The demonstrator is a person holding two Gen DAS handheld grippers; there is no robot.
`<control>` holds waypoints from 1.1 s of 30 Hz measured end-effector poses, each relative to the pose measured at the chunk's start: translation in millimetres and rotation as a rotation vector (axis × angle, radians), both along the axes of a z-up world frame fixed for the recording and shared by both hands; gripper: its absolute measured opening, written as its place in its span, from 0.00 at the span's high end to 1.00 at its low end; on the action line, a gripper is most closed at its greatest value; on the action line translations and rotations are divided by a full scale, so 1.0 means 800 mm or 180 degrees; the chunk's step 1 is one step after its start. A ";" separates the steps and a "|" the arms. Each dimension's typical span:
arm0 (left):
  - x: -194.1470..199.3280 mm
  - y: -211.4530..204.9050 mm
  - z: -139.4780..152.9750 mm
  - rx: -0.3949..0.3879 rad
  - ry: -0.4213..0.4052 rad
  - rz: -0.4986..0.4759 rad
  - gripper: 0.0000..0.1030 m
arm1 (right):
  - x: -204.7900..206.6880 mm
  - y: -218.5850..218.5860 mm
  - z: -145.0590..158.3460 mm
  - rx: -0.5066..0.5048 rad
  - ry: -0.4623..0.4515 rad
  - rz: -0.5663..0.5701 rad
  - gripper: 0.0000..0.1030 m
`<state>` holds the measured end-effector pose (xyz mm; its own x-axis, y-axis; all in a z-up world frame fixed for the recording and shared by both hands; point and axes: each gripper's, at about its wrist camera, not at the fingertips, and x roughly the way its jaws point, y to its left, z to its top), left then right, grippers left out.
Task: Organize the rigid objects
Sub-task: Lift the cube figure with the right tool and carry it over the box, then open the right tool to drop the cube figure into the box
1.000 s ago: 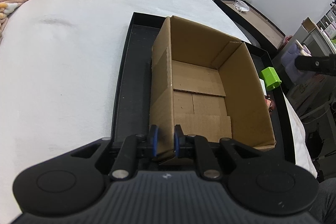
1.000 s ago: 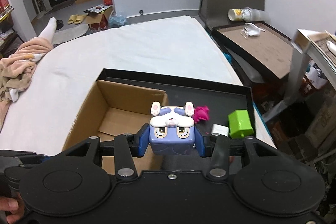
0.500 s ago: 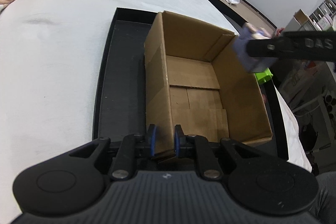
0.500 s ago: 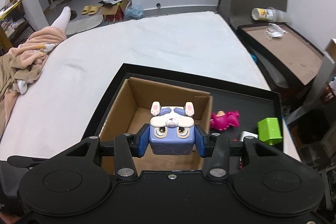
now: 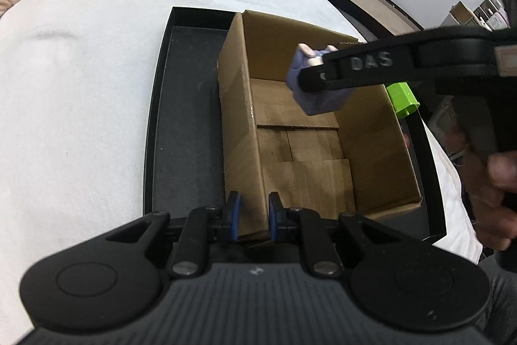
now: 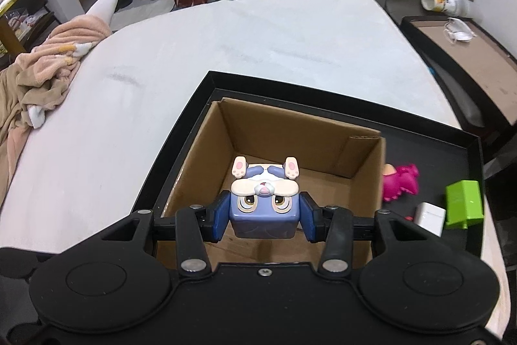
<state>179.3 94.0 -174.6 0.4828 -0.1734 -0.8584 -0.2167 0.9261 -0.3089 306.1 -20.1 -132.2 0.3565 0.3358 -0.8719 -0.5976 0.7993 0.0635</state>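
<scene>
An open cardboard box (image 5: 310, 131) stands in a black tray (image 5: 184, 105) on a white bed. My left gripper (image 5: 252, 215) is shut on the box's near wall. My right gripper (image 6: 263, 215) is shut on a blue bunny cube toy (image 6: 263, 202) and holds it above the open box (image 6: 290, 151). The toy also shows in the left wrist view (image 5: 318, 86), hanging over the box's inside. A pink toy (image 6: 400, 183), a white block (image 6: 429, 217) and a green block (image 6: 463, 206) lie in the tray to the right of the box.
The white bed (image 6: 226, 54) spreads to the left and far side. A crumpled pink-beige blanket (image 6: 42, 70) lies at its left edge. A dark side table (image 6: 468, 54) with a cup (image 6: 442, 2) stands at the right.
My right gripper has carried the bunny cube leftwards from over the tray's right side to above the open box. My left gripper has kept its hold on the box wall.
</scene>
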 end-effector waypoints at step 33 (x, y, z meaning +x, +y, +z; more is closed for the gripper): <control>0.007 -0.019 0.006 0.0257 0.0107 0.0081 0.84 | -0.009 -0.111 0.039 0.0242 -0.0091 -0.0319 0.36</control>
